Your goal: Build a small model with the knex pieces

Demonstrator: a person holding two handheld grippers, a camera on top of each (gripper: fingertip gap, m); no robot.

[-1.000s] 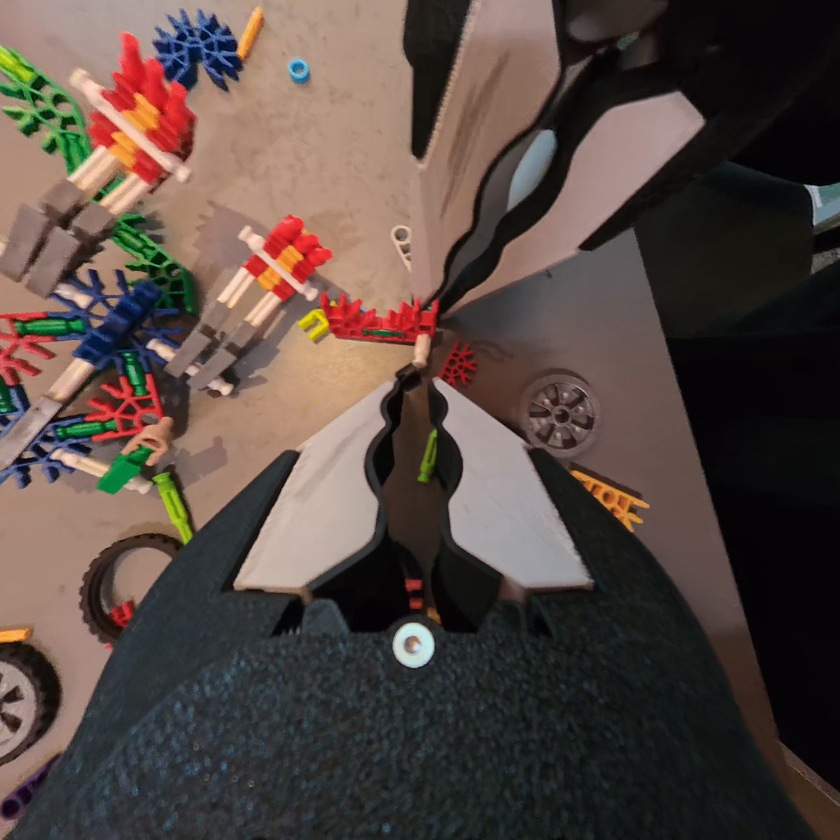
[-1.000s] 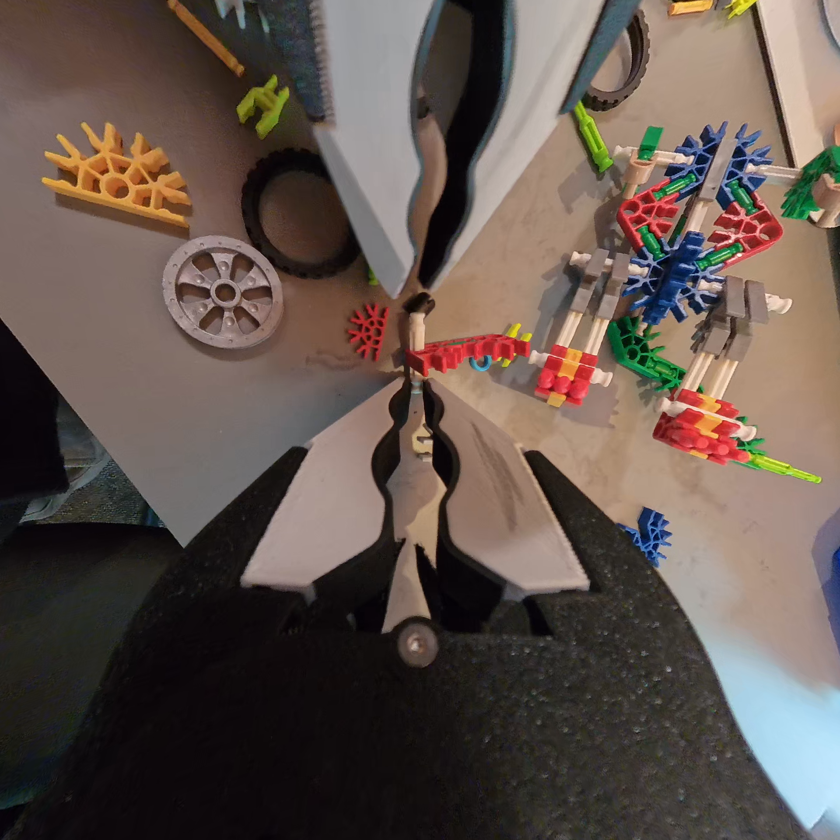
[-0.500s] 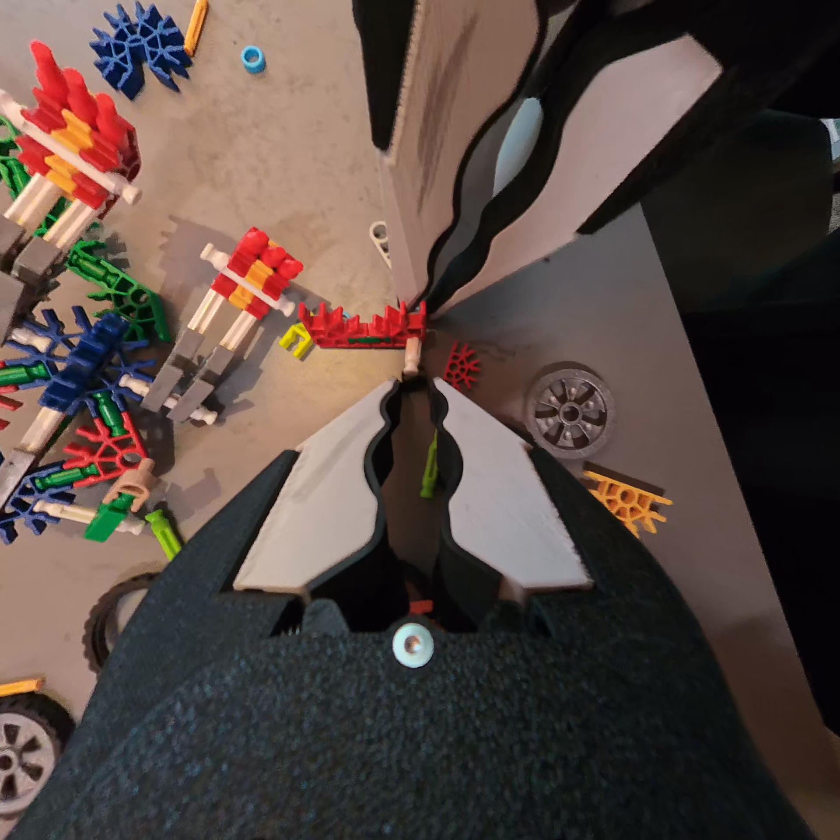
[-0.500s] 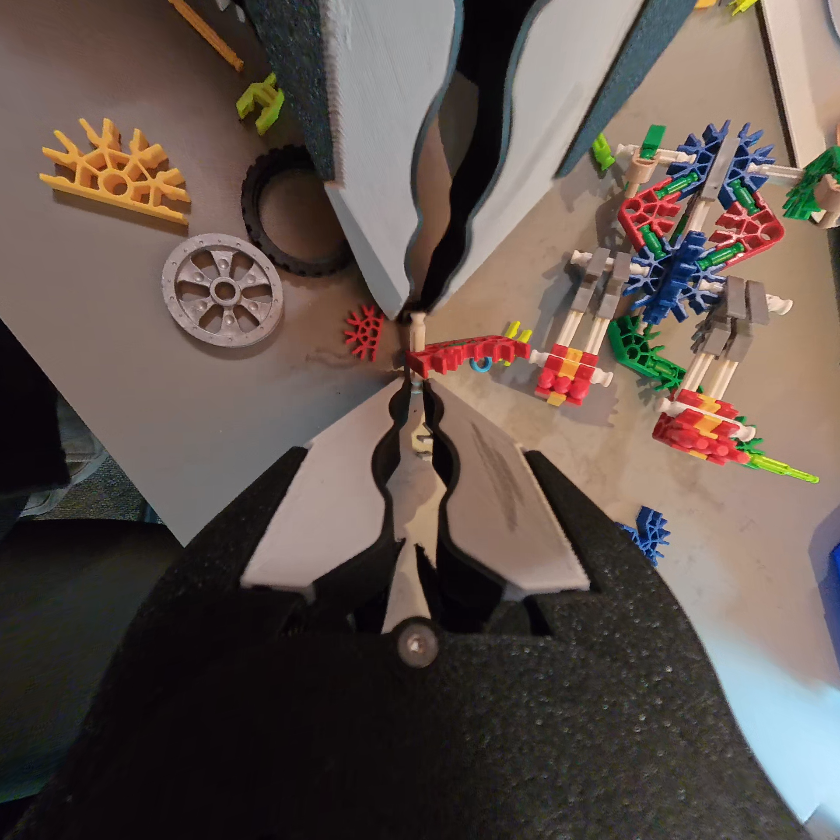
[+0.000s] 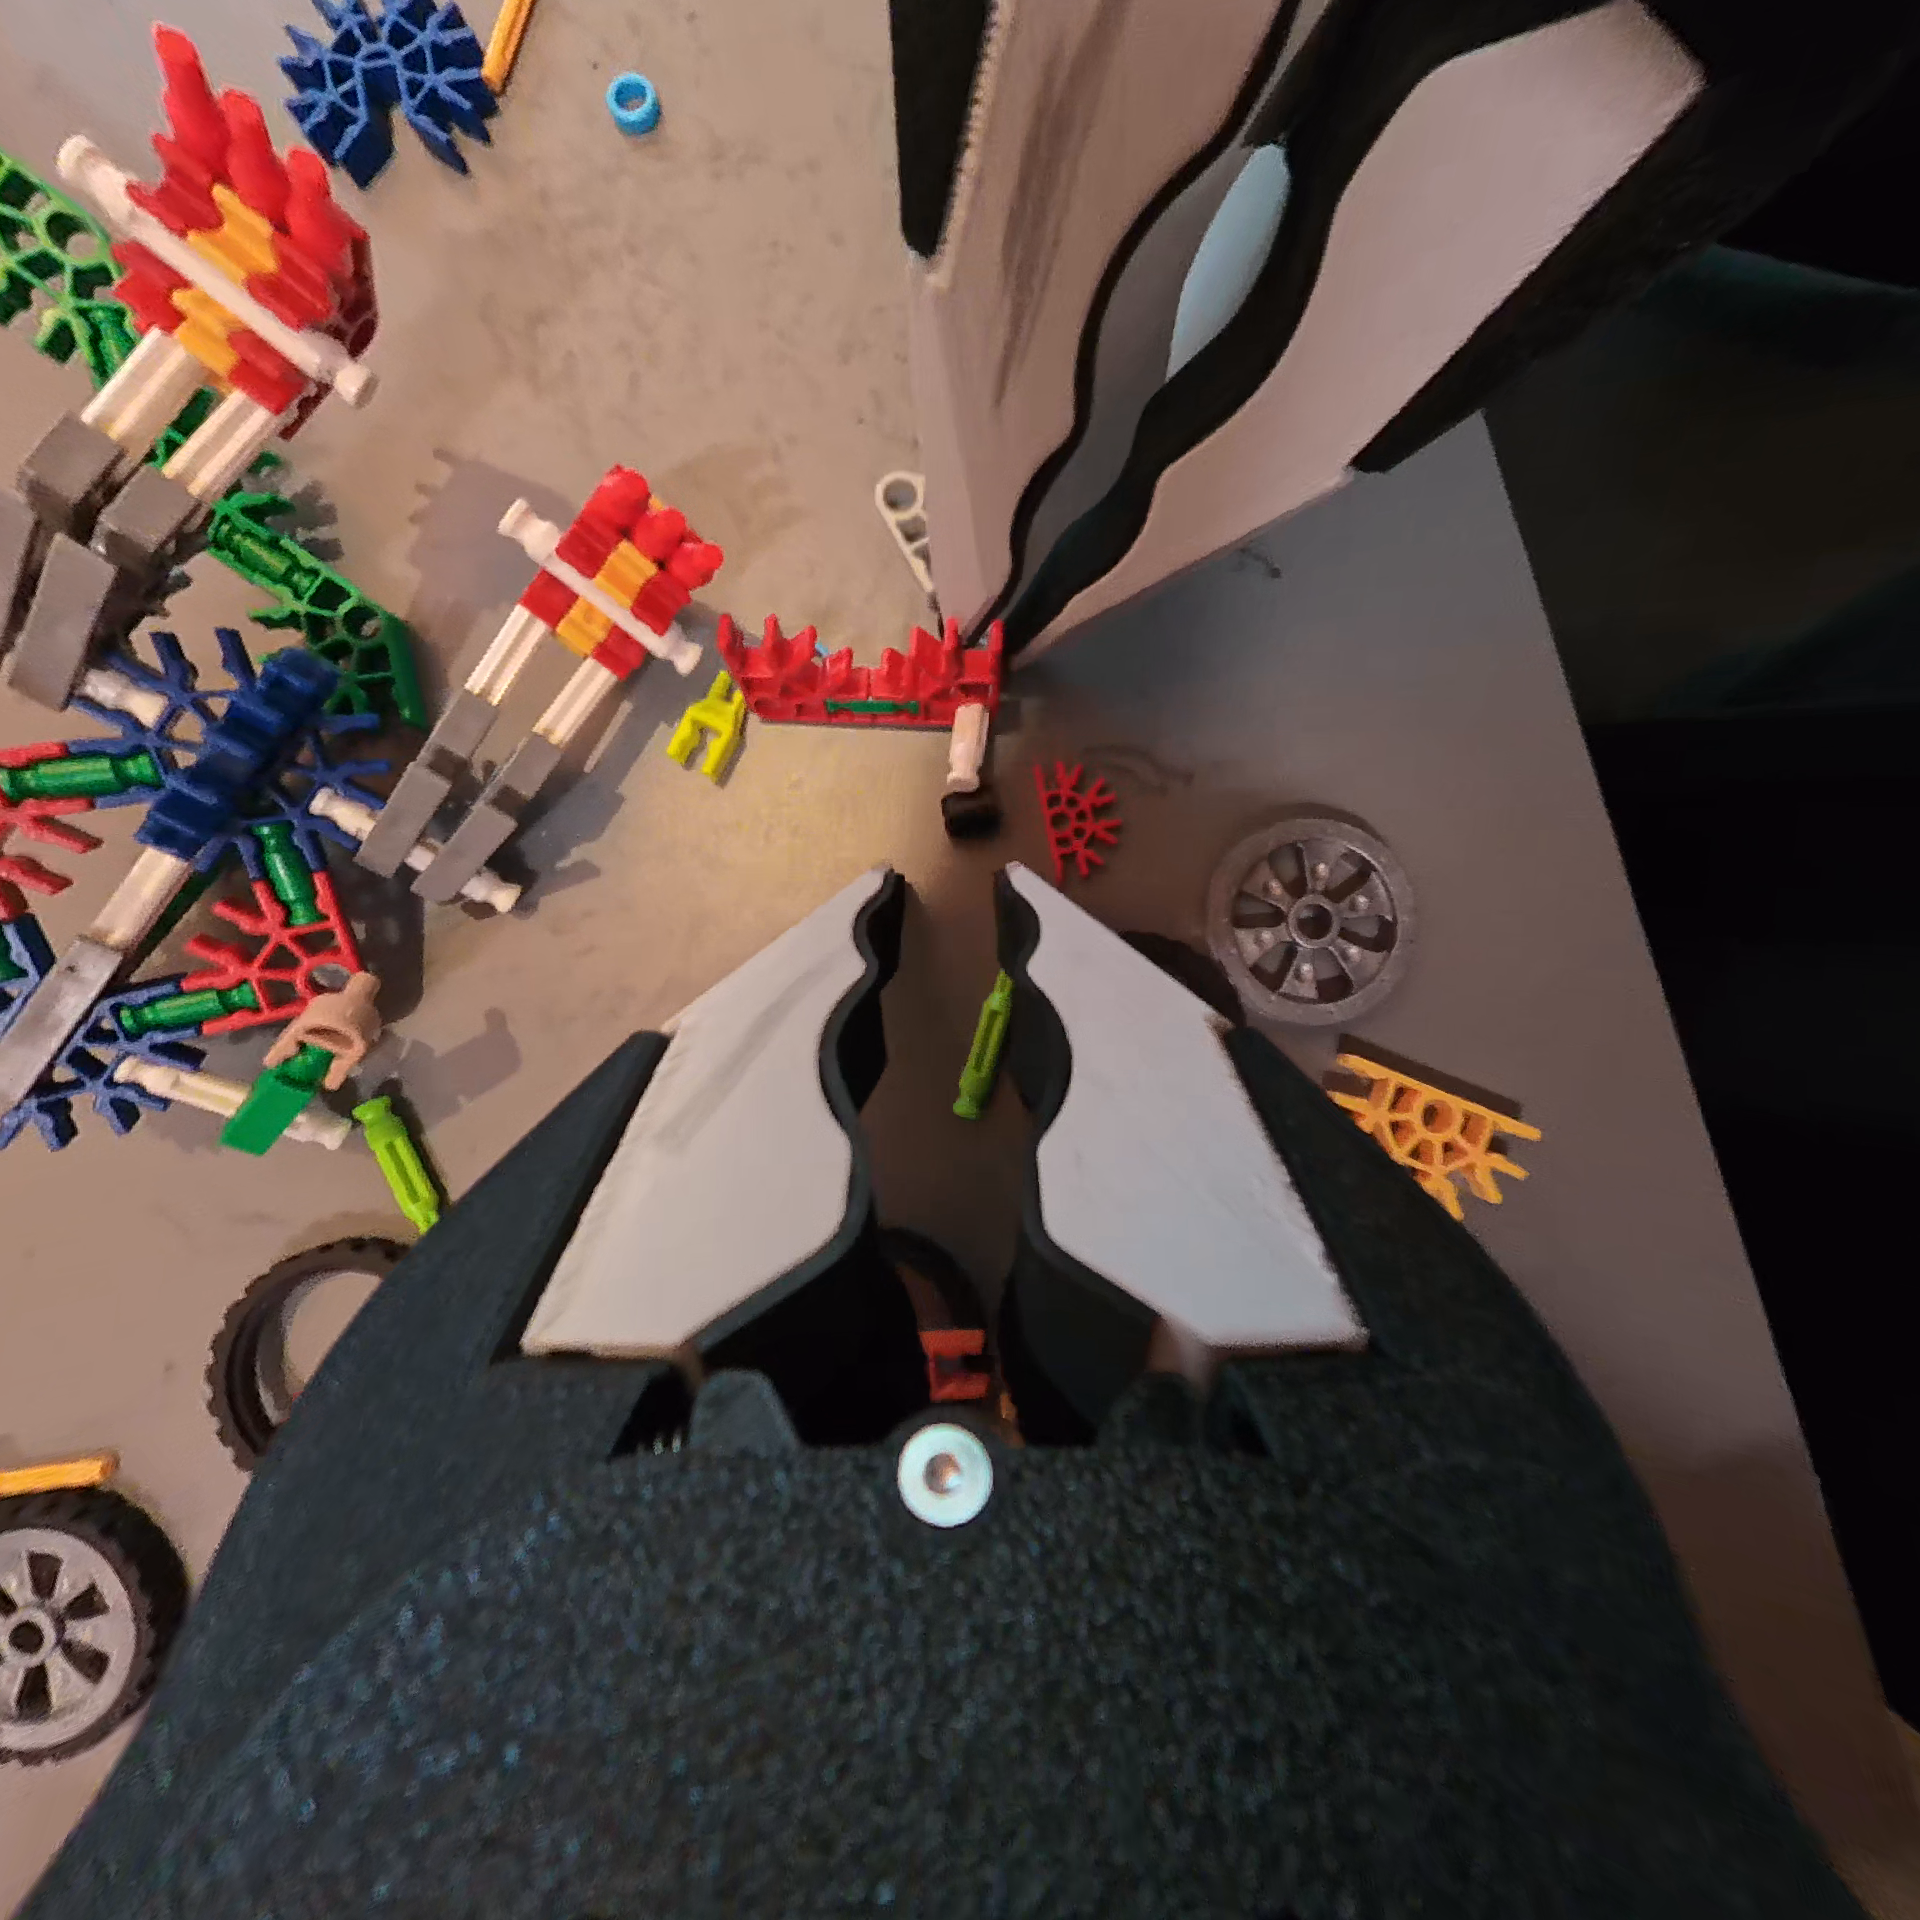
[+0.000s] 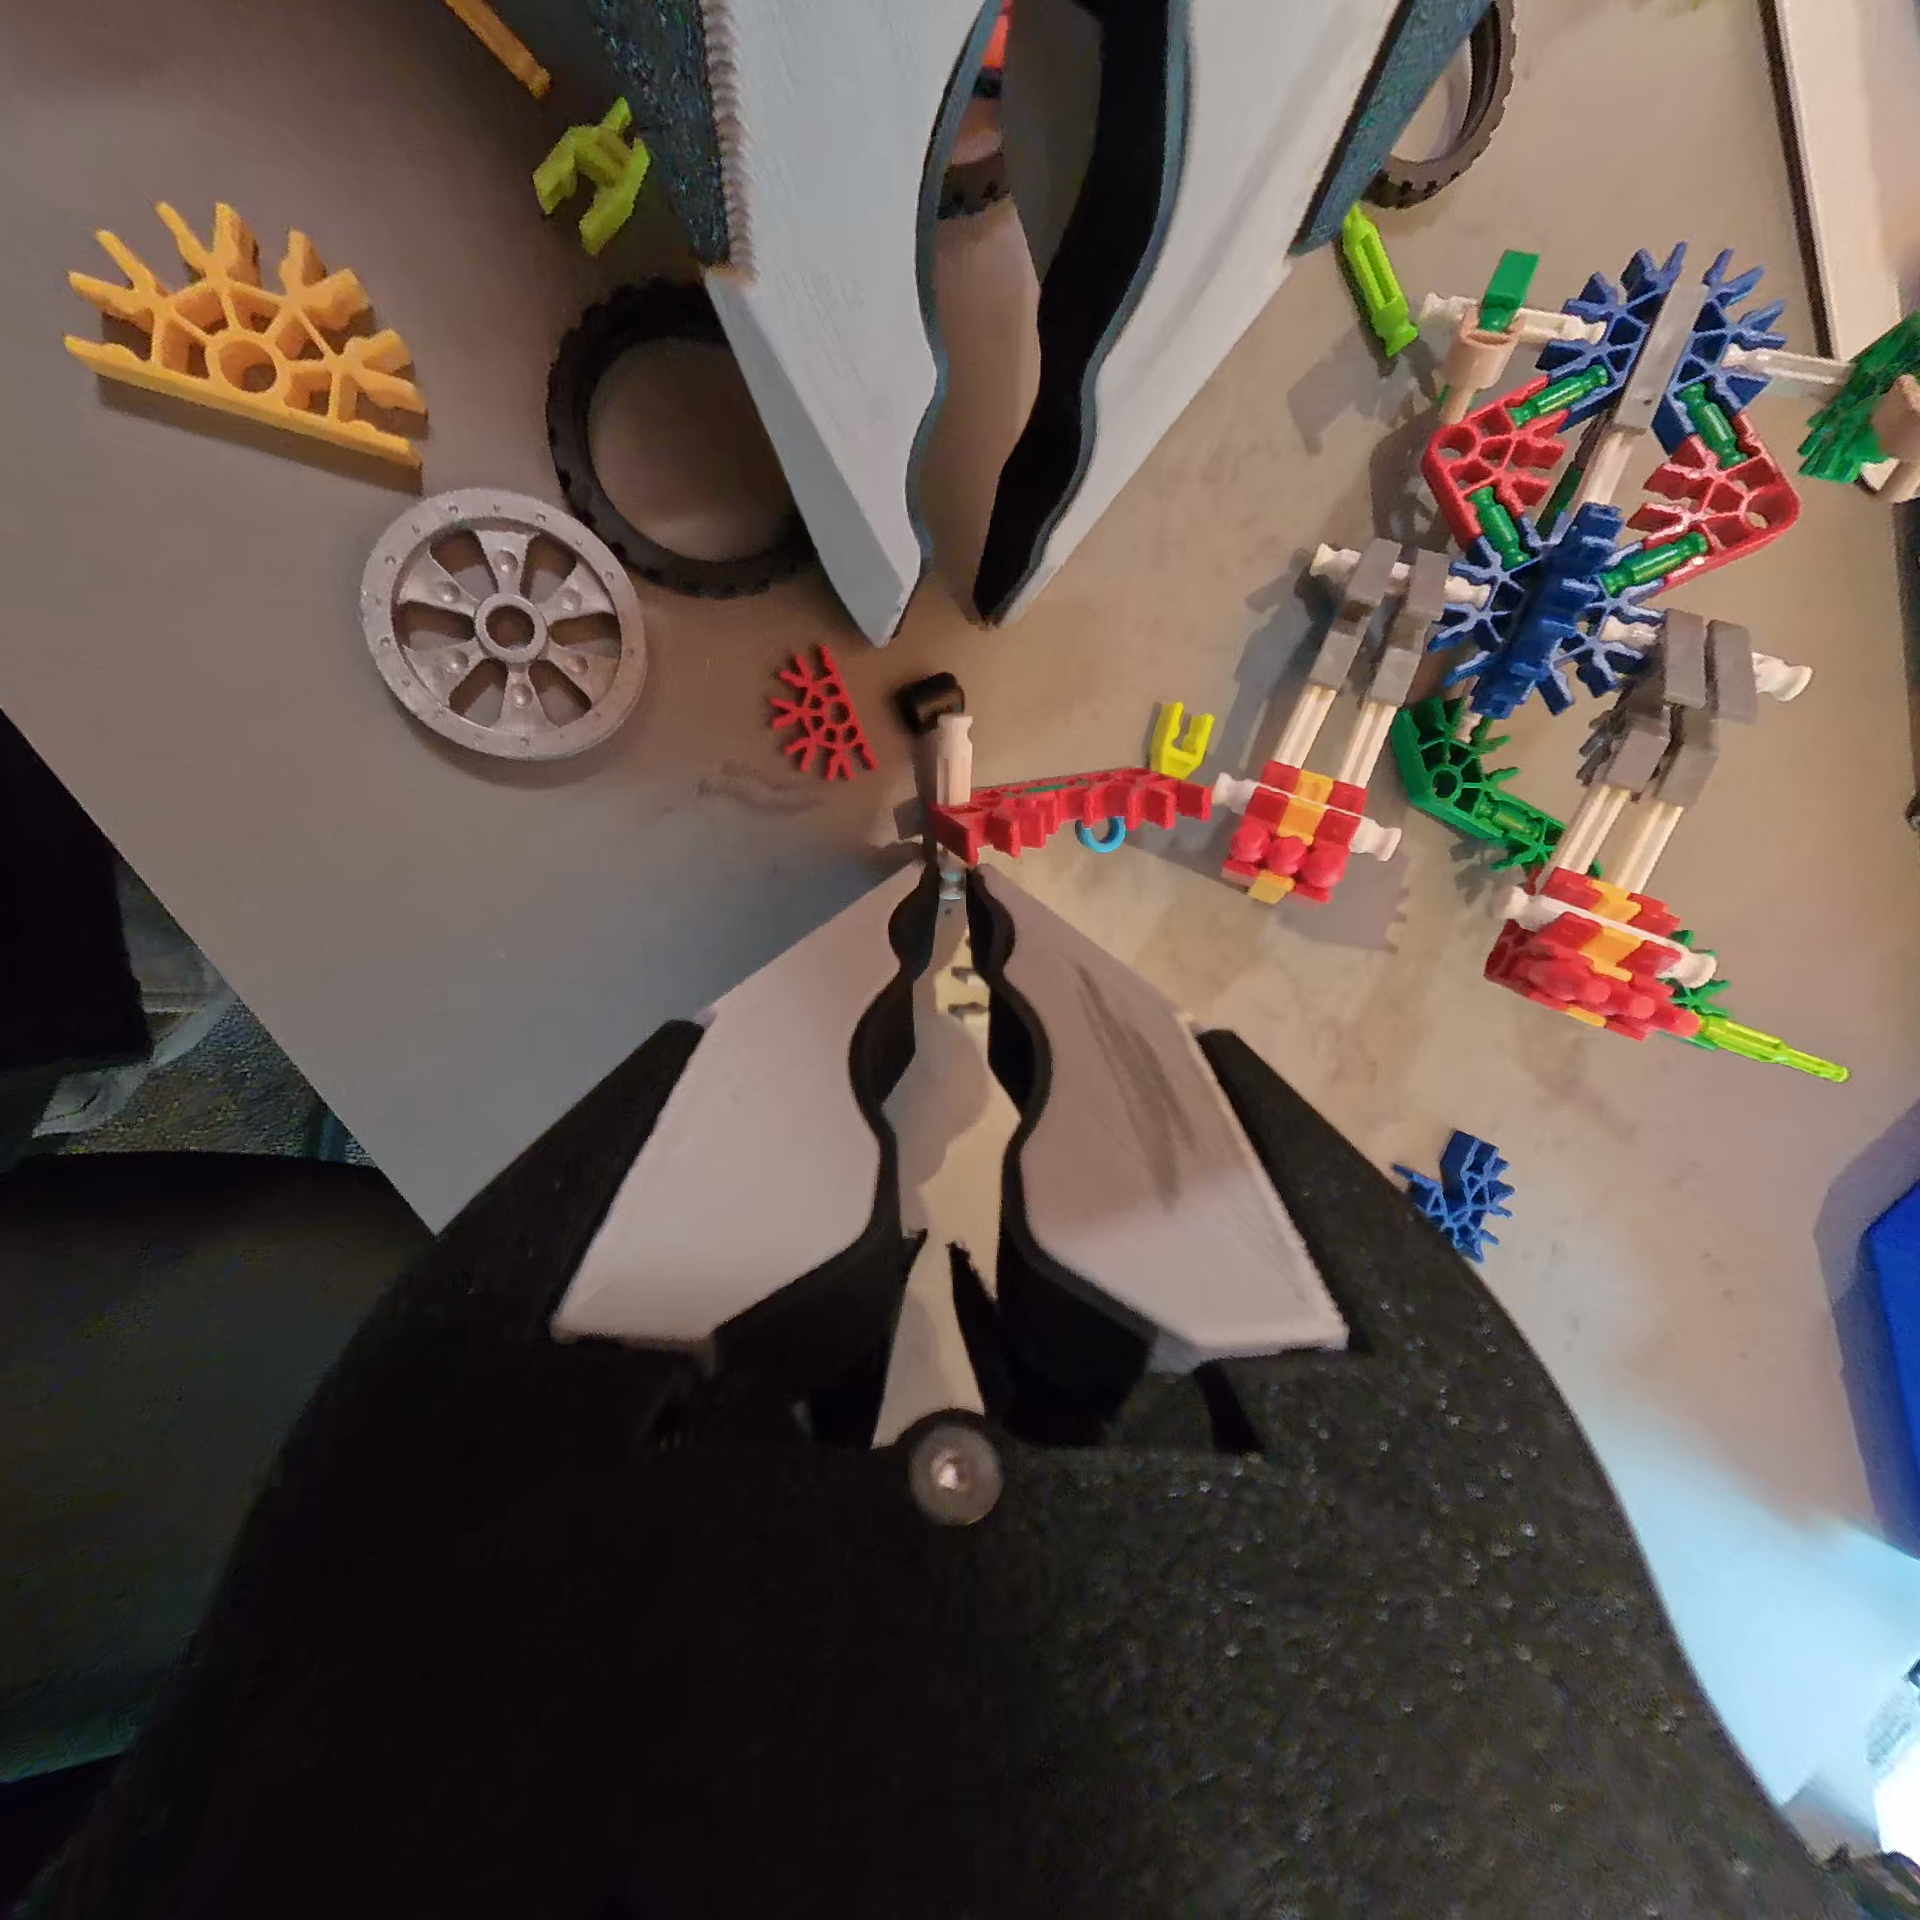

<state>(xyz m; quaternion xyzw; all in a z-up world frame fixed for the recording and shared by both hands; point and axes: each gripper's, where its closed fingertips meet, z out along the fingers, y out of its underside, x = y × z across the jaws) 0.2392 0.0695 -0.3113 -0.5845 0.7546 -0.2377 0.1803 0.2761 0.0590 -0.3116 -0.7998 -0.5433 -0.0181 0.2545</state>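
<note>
Right hand-held gripper (image 6: 943, 883) clenches the red connector strip (image 6: 1070, 805) with its white rod (image 6: 951, 750); left hand-held gripper (image 5: 948, 891) hangs released near the black cap (image 5: 971, 814)

1. Looks like a hobby or lab bench: grey table (image 5: 1351, 665) with a worn, stained top.
2. Loose plastic construction-toy parts litter it: connectors (image 6: 244, 332), rods (image 5: 982, 1044), hub (image 6: 504, 627), tyre (image 6: 634, 447).
3. A half-built model (image 6: 1558, 613) sits there.
4. Grey carpet (image 6: 187, 1091) below the edge.
</note>
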